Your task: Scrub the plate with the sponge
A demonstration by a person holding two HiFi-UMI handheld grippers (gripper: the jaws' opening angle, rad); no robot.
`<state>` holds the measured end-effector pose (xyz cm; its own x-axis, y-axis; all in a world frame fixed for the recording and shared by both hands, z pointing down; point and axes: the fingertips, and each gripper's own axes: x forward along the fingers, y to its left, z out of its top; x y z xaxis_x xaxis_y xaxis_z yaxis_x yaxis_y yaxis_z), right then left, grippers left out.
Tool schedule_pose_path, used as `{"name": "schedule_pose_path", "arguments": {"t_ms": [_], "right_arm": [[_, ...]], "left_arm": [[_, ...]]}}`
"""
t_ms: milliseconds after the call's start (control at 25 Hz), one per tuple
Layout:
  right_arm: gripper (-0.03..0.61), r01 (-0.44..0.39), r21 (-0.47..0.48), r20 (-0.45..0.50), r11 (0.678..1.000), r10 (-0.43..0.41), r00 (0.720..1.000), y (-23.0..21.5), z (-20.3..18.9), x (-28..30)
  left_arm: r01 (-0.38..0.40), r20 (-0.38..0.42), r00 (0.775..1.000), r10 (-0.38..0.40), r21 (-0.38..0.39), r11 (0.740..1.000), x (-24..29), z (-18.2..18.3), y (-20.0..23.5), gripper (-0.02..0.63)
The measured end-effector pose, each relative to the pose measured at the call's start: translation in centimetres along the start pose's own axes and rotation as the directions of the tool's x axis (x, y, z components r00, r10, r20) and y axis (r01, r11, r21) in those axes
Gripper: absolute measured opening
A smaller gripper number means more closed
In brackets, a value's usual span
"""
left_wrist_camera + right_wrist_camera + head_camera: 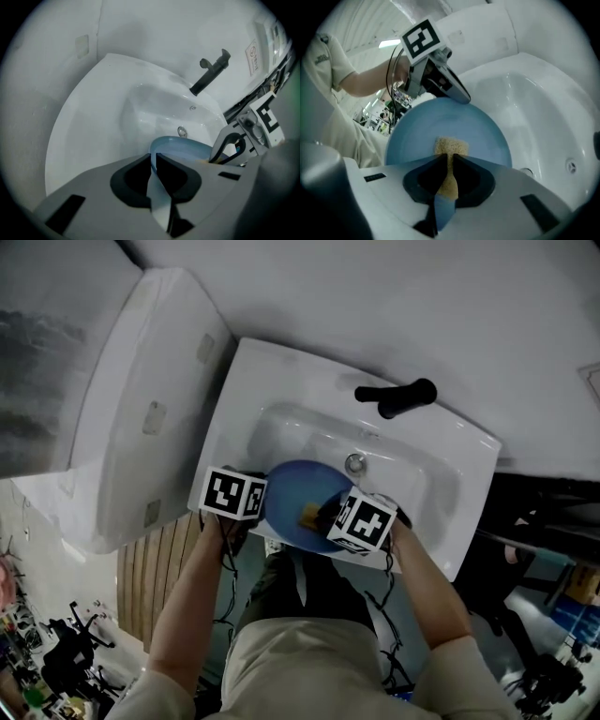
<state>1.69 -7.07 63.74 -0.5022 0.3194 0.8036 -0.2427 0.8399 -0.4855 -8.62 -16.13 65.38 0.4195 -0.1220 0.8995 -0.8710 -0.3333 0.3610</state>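
A blue plate (291, 493) is held tilted over the front of the white sink (457, 457). My left gripper (261, 509) grips it at its left rim. In the left gripper view the jaws (153, 157) are shut on the plate's thin rim (187, 149). My right gripper (325, 514) is shut on a yellow sponge (307, 514), which lies against the plate's face. In the right gripper view the sponge (451, 146) sticks out past the closed jaws (447, 157) onto the plate (431, 129), and the left gripper (436, 82) holds the far rim.
A black faucet (397, 397) stands at the sink's back edge and the drain (355, 463) lies just beyond the plate. A white toilet tank (141, 399) stands to the left of the sink. Below it is a wooden slatted mat (155, 568).
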Motion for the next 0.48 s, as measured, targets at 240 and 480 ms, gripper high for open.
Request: {"name": "schedule_pose_path", "arguments": {"t_ms": [240, 480], "right_arm": [[0.051, 0.103, 0.004, 0.123, 0.995, -0.103, 0.987, -2.6, 5.5, 2.5], [0.052, 0.403, 0.07, 0.153, 0.912, -0.409, 0.899, -7.8, 6.2, 1.1]], "left_arm": [[0.028, 0.05, 0.998, -0.024, -0.079, 0.996, -1.0, -0.2, 0.1, 0.052], [-0.027, 0.077, 0.997, 0.031, -0.058, 0.998, -2.7, -0.8, 0.9, 0.063]]}}
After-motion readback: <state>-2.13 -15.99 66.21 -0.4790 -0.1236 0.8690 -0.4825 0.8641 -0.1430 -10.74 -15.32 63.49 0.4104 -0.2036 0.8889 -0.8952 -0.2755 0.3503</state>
